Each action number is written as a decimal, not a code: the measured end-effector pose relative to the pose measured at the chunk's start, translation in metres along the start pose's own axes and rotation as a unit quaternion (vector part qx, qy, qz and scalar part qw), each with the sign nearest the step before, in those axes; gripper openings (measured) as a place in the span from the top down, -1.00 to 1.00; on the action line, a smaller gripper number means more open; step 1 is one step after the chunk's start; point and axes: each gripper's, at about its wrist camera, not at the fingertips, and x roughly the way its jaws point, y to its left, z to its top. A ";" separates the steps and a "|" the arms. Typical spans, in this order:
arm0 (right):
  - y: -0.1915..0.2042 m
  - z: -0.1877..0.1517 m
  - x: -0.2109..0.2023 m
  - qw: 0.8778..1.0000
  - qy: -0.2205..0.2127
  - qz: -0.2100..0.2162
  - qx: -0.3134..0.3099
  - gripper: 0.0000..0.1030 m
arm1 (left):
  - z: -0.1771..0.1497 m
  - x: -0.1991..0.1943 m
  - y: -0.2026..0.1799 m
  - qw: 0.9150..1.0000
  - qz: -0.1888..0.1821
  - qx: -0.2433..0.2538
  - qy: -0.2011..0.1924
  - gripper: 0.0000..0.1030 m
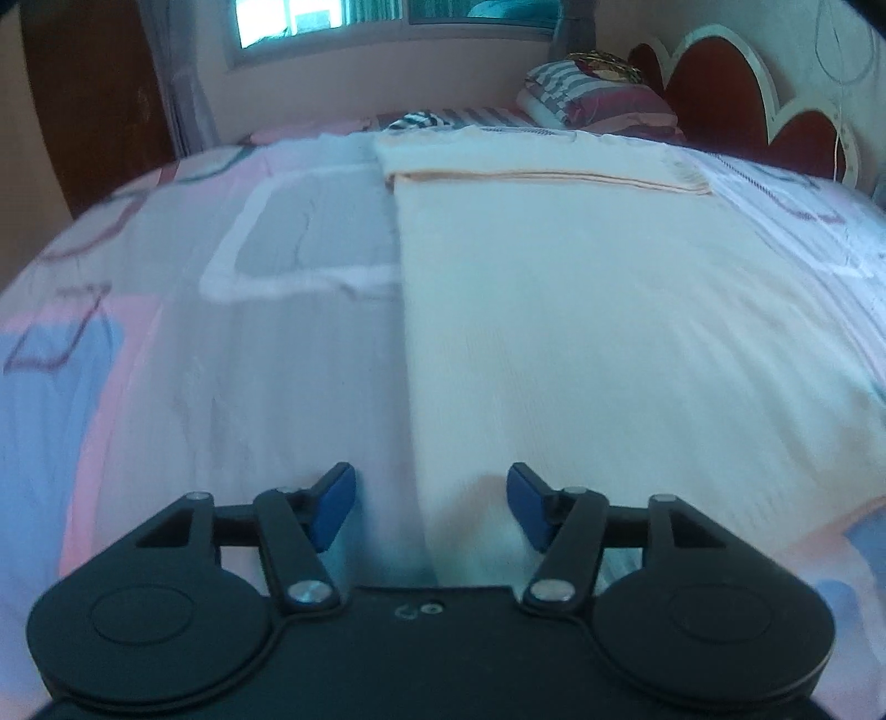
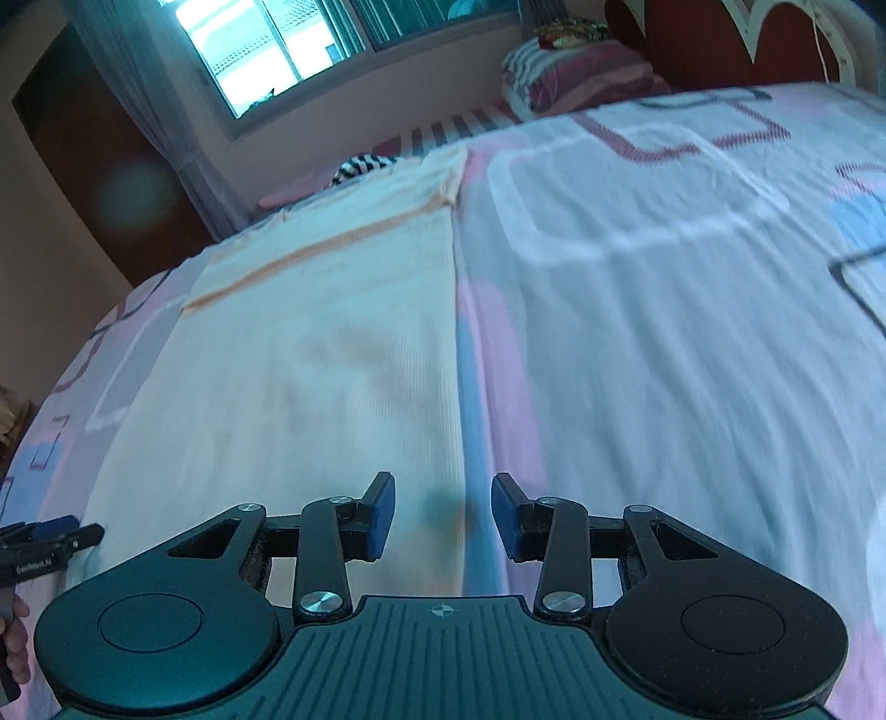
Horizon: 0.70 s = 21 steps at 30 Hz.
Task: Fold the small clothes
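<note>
The cream garment (image 1: 581, 288) lies flat on the bed, spread long toward the headboard side, with an orange seam line (image 1: 548, 180) across its far part where one layer seems folded over. In the right wrist view I see the same garment (image 2: 310, 343) on the left half of the picture, its straight right edge running down toward my gripper.

My left gripper (image 1: 432, 507) is near the close end of the garment, just above its left edge. Its jaws stand wide apart and nothing is between them; the blue pads (image 1: 335, 507) are free. I cannot tell if the tips touch the fabric.

My right gripper (image 2: 443, 515) is at the right edge of the garment, also with jaws apart and holding nothing. The edge of the cloth passes below the gap between the two blue pads (image 2: 382, 515). At the left border of this view a part of the left gripper (image 2: 39, 545) shows over the cloth.

Under the garment is the bedsheet (image 1: 194, 332), pink, grey and blue with white and dark red squares. Beyond the garment lies a black and white striped cloth (image 1: 418, 120), and more far a striped pillow (image 1: 592, 97) against the red headboard (image 1: 714, 83). Behind is a window (image 2: 288, 50) with a grey curtain (image 2: 144, 99) beside it.
</note>
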 end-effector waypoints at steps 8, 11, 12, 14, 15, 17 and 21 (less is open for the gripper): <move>-0.006 -0.034 -0.012 0.998 0.025 0.036 0.040 0.24 | -0.020 -0.017 0.013 0.993 -0.088 -0.082 0.018 0.04; -0.010 -0.039 -0.012 0.995 0.030 0.066 0.068 0.24 | -0.027 -0.016 0.026 0.974 -0.170 -0.146 0.026 0.18; -0.012 -0.039 -0.011 0.994 0.031 0.074 0.078 0.24 | -0.027 -0.013 0.029 0.970 -0.183 -0.159 0.029 0.24; -0.014 -0.035 -0.008 0.992 0.031 0.087 0.089 0.24 | -0.024 -0.005 0.030 0.967 -0.187 -0.169 0.031 0.26; -0.014 -0.032 -0.006 0.991 0.029 0.089 0.091 0.24 | -0.021 0.001 0.030 0.966 -0.189 -0.173 0.028 0.26; -0.019 -0.024 0.002 0.990 0.027 0.096 0.104 0.24 | -0.016 0.013 0.035 0.960 -0.200 -0.195 0.027 0.27; -0.033 -0.012 0.016 0.980 0.033 0.124 0.151 0.24 | -0.008 0.029 0.044 0.948 -0.217 -0.232 0.025 0.30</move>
